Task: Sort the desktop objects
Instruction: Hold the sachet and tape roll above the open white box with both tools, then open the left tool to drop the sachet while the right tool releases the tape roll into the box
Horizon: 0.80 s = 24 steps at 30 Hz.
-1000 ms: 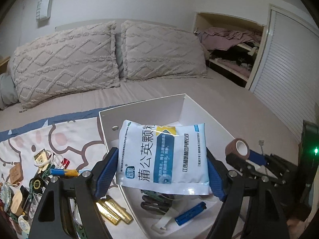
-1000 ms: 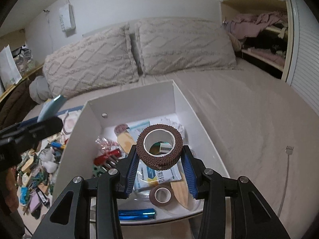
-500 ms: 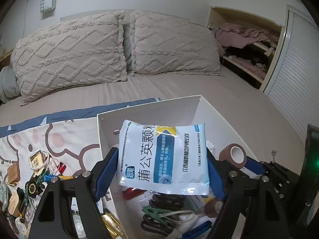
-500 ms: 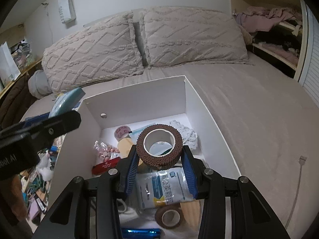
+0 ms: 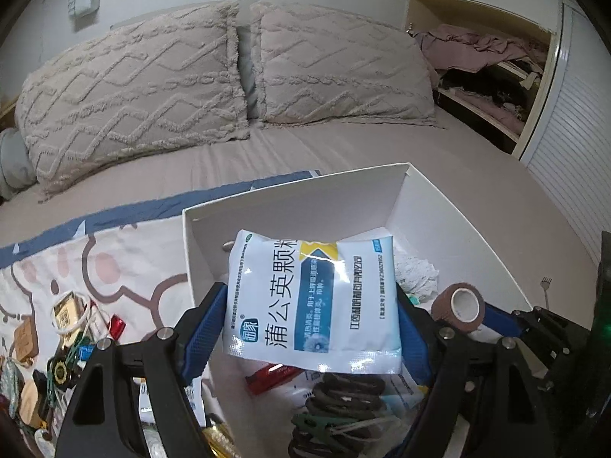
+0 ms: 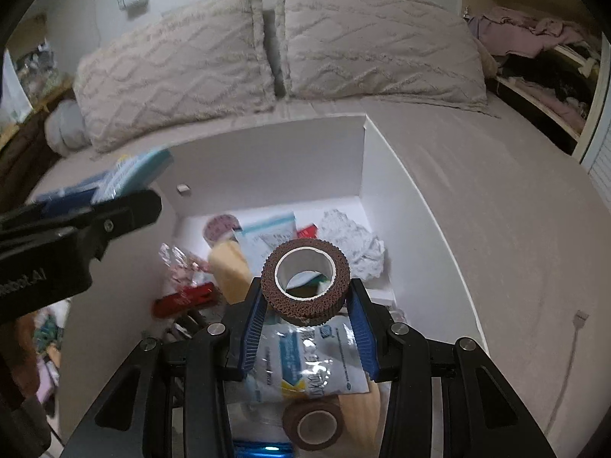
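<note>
A white and blue medicine sachet [image 5: 313, 301] is clamped flat between the blue pads of my left gripper [image 5: 311, 328], above the left half of a white box [image 5: 290, 206]. My right gripper [image 6: 305, 305] is shut on a brown tape roll [image 6: 305, 280], which hangs over the middle of the same white box [image 6: 267, 156]. That brown tape roll [image 5: 460, 305] and the right gripper [image 5: 508, 320] also show at the right of the left wrist view. The left gripper [image 6: 80, 213] with the sachet [image 6: 133, 168] enters the right wrist view from the left.
The box holds another sachet [image 6: 309, 358], a second tape roll [image 6: 313, 423], a red item [image 6: 183, 297], crumpled white paper [image 6: 351, 240] and dark clips [image 5: 336, 412]. Several small items [image 5: 65, 328] lie on a patterned cloth left of the box. Pillows [image 5: 133, 95] stand behind.
Both grippers have moved forward and down over the box, which now looks nearer and larger. More of the box's contents shows under each gripper. Both grips are unchanged.
</note>
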Tool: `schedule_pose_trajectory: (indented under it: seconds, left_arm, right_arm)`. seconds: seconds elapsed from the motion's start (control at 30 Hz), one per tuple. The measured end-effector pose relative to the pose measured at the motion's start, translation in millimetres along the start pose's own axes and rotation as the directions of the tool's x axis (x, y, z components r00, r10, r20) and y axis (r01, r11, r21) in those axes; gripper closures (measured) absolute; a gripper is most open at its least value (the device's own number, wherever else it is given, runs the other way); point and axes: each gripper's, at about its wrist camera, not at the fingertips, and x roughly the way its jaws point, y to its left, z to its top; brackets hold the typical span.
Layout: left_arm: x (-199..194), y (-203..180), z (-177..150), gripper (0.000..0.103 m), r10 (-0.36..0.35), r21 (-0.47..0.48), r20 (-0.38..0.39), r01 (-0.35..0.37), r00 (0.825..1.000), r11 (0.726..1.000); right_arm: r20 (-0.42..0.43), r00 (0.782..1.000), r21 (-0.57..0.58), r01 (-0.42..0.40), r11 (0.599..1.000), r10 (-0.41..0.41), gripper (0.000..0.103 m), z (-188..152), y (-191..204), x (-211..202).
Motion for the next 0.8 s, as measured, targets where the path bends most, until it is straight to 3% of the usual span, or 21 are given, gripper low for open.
schedule_pose_trajectory:
  seconds: [0.1, 0.2, 0.33, 0.53, 0.57, 0.6, 0.7, 0.8]
  left_arm:
    - [9, -4, -1, 0.021, -0.002, 0.020, -0.015, 0.002, 1.000, 1.000]
    - [17, -2, -2, 0.020, 0.004, 0.009, -0.055, -0.003, 0.998, 1.000]
    - [18, 7, -3, 0.015, 0.008, -0.054, -0.064, -0.011, 0.998, 0.998]
    - [18, 8, -5, 0.006, 0.005, -0.054, -0.068, -0.008, 0.998, 0.998]
    - [17, 6, -5, 0.006, 0.007, -0.048, -0.062, -0.010, 0.998, 0.999]
    - [16, 5, -5, 0.006, 0.006, -0.044, -0.057, -0.009, 0.998, 0.999]
    - [14, 3, -5, 0.005, 0.008, -0.029, -0.049, -0.009, 0.999, 1.000]
    - [14, 3, -5, 0.005, 0.008, -0.032, -0.047, -0.010, 0.999, 0.999]
  right_arm:
    - [-0.011, 1.000, -0.013, 0.026, 1.000, -0.026, 0.060, 0, 2, 1]
    - [-0.012, 1.000, 0.012, -0.015, 1.000, 0.015, 0.060, -1, -4, 2]
    - [-0.041, 0.998, 0.050, -0.044, 0.998, 0.046, 0.060, -4, -10, 7]
    - [-0.010, 1.000, 0.048, -0.029, 0.998, 0.030, 0.059, -4, -5, 2]
    - [-0.004, 1.000, 0.044, -0.023, 0.999, 0.023, 0.057, -4, -4, 2]
    - [0.003, 1.000, 0.040, -0.017, 0.999, 0.017, 0.047, -4, -3, 1]
    - [0.028, 0.999, 0.035, -0.023, 0.999, 0.022, 0.031, -2, -3, -3]
    - [0.028, 0.999, 0.025, -0.033, 0.999, 0.032, 0.030, -2, -2, -2]
